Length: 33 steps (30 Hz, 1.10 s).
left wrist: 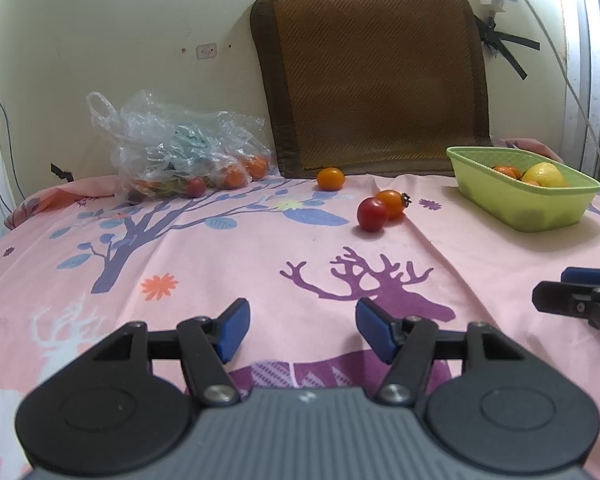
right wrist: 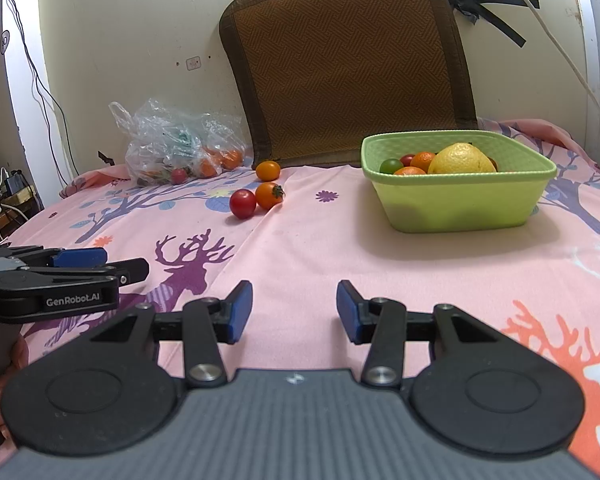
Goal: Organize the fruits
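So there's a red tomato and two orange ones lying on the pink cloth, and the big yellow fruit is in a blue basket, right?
Almost. The basket is green, not blue; the right wrist view shows it plainly. The rest holds: the red tomato and two orange tomatoes lie on the pink cloth, and the big yellow fruit sits in the basket.

Left gripper [left wrist: 302, 328], jaws apart and empty, above a pink printed cloth [left wrist: 228, 264]. Beyond: a red tomato [left wrist: 372, 214] touching an orange tomato [left wrist: 391, 203]; a second orange fruit [left wrist: 330, 178] near a brown mat [left wrist: 374, 80]; a green basket [left wrist: 528, 208] holding a lemon [left wrist: 543, 175]; a plastic bag [left wrist: 180, 148] of fruit at left.
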Available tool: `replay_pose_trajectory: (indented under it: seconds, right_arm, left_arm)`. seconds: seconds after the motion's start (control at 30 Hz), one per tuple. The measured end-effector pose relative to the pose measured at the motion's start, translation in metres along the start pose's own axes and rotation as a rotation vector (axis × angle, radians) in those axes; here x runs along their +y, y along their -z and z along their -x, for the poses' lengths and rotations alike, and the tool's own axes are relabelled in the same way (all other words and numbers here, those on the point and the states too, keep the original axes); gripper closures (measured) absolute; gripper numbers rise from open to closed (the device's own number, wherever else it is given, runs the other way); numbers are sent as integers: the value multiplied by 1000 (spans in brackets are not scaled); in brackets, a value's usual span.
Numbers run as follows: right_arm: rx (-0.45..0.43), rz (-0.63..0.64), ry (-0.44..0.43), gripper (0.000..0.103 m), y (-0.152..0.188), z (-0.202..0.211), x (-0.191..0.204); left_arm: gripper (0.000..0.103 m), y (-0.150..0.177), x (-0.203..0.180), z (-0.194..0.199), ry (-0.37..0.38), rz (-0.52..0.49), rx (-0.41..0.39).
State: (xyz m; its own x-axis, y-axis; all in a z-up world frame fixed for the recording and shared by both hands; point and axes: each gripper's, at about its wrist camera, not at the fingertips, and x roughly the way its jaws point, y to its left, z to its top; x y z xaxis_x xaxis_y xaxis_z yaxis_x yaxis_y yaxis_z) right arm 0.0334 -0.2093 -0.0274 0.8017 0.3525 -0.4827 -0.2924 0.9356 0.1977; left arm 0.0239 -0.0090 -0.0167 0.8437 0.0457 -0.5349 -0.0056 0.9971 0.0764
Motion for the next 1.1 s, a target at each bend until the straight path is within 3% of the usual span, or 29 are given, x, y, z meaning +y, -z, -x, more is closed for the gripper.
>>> replay_pose_trajectory:
  seconds: [1.1]
  right_arm:
    - [-7,-7,7,52,0,3,5]
  left_arm:
    - [42,-2,-1,-8,-19,26,61]
